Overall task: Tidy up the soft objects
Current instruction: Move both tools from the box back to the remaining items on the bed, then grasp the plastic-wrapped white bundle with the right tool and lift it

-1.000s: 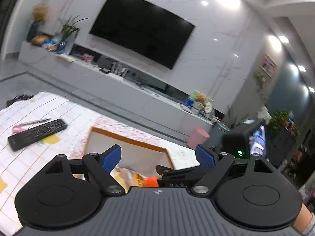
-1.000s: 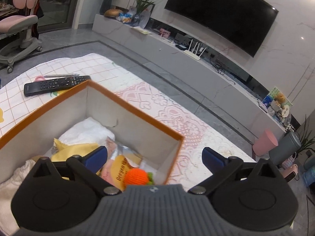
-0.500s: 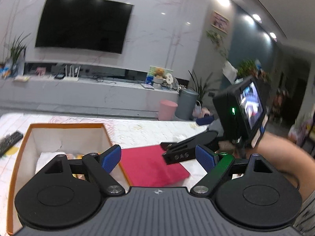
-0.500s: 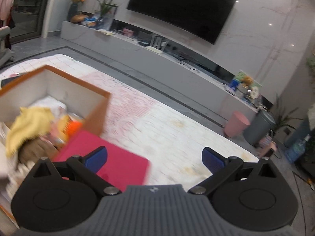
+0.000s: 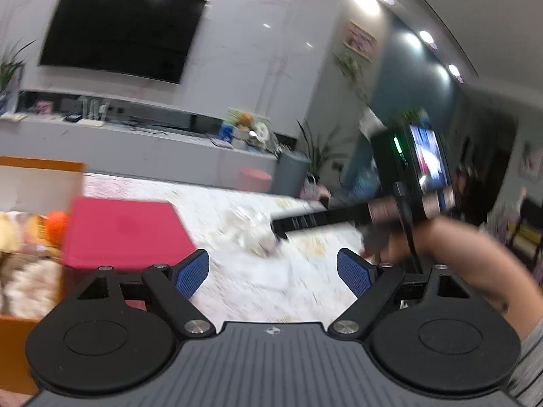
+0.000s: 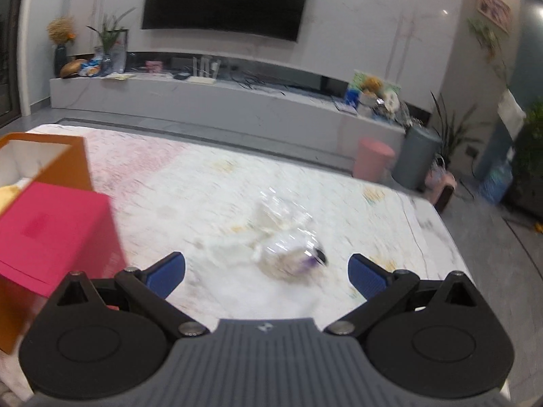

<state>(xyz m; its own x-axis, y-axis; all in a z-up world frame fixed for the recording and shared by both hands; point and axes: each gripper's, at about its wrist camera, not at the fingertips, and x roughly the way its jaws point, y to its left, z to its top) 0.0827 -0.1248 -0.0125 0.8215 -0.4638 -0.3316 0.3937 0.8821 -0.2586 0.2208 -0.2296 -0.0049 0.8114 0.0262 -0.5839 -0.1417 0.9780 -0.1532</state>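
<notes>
Evidently both grippers had swung away from the orange-walled cardboard box [image 6: 51, 156] in the last second, when each camera looked down into it at the heap of soft things. Now the box sat at the far left of both views, with a flat magenta-pink lid or card [image 6: 51, 234] resting against its near corner (whether leaning or lying flat was unclear).

That shift suggested one deposit was finished and the next pickup was starting. The right gripper [image 6: 266, 271] had its blue-padded fingers spread wide and empty, aimed at a crumpled clear plastic packet holding something white with a purple patch [image 6: 288, 247], which lay alone on the pale patterned desk cover [image 6: 356, 210], well apart from the box. From the left wrist view, the right gripper's black fingers reached low toward that packet [image 5: 254, 234]; contact could not be judged through the motion blur.

The left gripper [image 5: 273, 273] was likewise spread and held nothing. Inside the box an orange knitted ball [image 5: 56, 224] and fluffy white cloth [image 5: 30, 281] showed.

No brand or label could be read; the small marks on the gripper bodies were too blurred.
</notes>
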